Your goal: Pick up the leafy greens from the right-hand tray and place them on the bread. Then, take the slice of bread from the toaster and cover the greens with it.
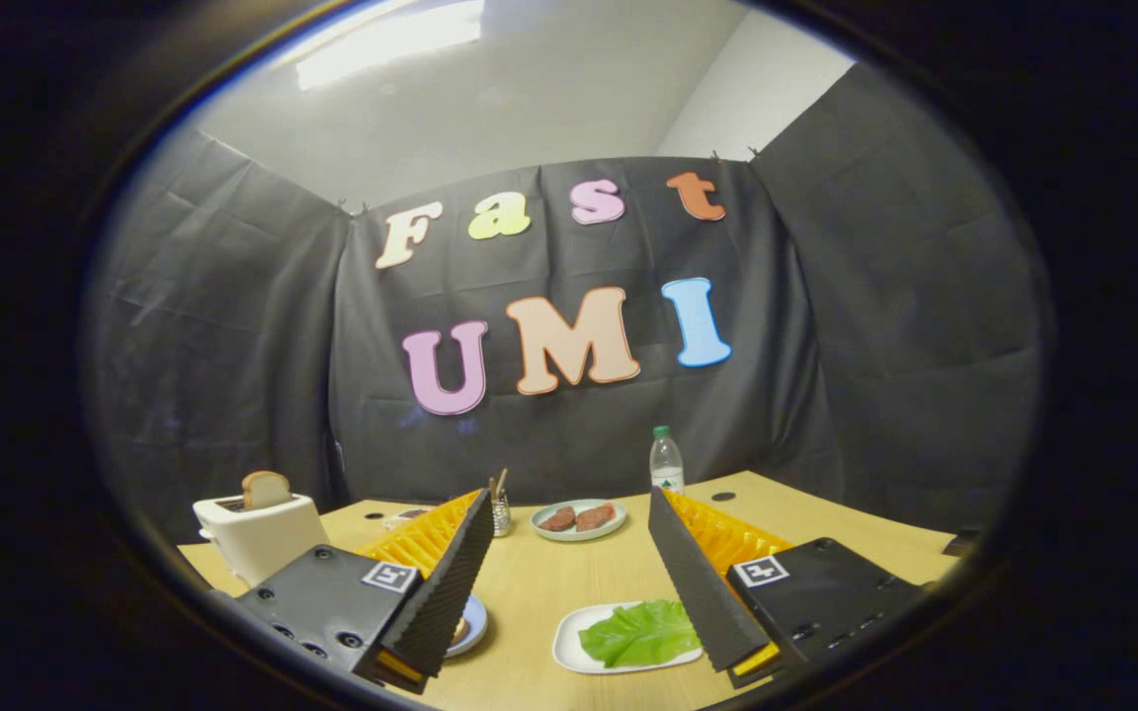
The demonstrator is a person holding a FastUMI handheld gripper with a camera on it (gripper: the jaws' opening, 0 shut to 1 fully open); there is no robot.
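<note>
**Greens still on their tray, fingers spread wide above them**

The leafy greens (640,633) lie flat on a white tray (569,642) on the counter (569,583), low between the two fingers and closer to the right one, whose tip overlaps the leaf's right edge in the picture. Whether it touches the leaf cannot be told. The leaf's long axis runs roughly across the view, from the tray's middle toward the right finger, with its ruffled edge facing away from the camera.

The gripper (574,657) holds nothing; its fingers stand wide apart, angled down toward the counter.

By the look of things, no part of the task is done. The greens have not been lifted. Beside the left finger's tip, a small plate (471,624) peeks out with something brownish on it, probably the bread that should receive the greens, though most of it is hidden. The slice of bread (265,489) still stands upright in the toaster (258,538), beyond the left finger. What remains: grasp the leaf, carry it to the bread, then fetch the toaster slice and cover it.

Farther off sit a plate of meat slices (578,518), a water bottle (666,460) and a small cup of sticks (501,512).
</note>
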